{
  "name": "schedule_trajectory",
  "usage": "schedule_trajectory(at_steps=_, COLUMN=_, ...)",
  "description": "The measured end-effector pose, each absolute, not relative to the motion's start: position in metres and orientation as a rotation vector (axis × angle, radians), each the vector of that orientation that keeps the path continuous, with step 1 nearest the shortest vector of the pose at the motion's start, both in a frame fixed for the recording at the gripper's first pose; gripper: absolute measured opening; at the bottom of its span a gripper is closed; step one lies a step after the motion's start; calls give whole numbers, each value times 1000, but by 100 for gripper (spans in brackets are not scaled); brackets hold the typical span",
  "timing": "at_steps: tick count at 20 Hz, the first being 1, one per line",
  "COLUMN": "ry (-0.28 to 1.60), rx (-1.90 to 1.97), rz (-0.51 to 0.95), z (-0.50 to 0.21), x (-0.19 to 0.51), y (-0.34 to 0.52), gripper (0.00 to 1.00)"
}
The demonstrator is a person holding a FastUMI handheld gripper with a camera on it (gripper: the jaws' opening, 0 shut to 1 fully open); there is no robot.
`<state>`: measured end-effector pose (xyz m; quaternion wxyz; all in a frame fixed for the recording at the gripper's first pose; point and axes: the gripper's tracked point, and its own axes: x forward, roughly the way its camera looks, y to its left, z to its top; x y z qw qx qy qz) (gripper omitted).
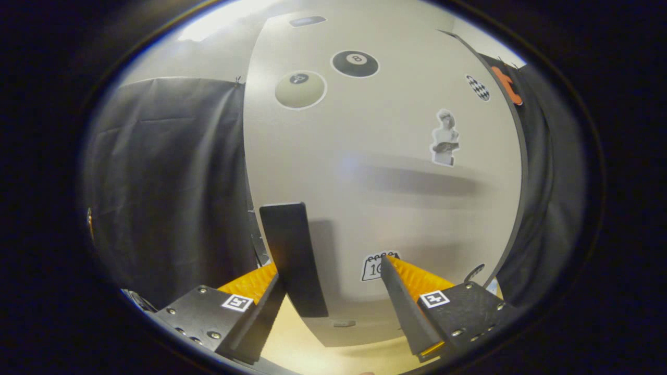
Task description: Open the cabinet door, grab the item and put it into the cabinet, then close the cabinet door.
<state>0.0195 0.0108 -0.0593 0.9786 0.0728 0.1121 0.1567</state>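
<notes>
A pale cabinet door (385,156) stands just ahead of me, with several stickers on it. Its black flat handle (292,250) runs upright near the door's left edge. My gripper (332,265) is open around that handle. The handle lies between the fingers, right against the left finger, while the right finger stands well apart from it in front of a calendar sticker (372,268). A thin dark gap shows along the door's left edge; I cannot tell whether the door is ajar.
Black cloth wall (167,182) hangs left of the cabinet and again past its right edge. A light wooden surface (297,354) lies under the fingers, at the foot of the door.
</notes>
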Motion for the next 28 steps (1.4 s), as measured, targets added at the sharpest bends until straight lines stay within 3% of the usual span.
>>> schedule_trajectory(at_steps=28, ry=195, rx=92, rz=187, z=-60, x=18, y=14, gripper=100)
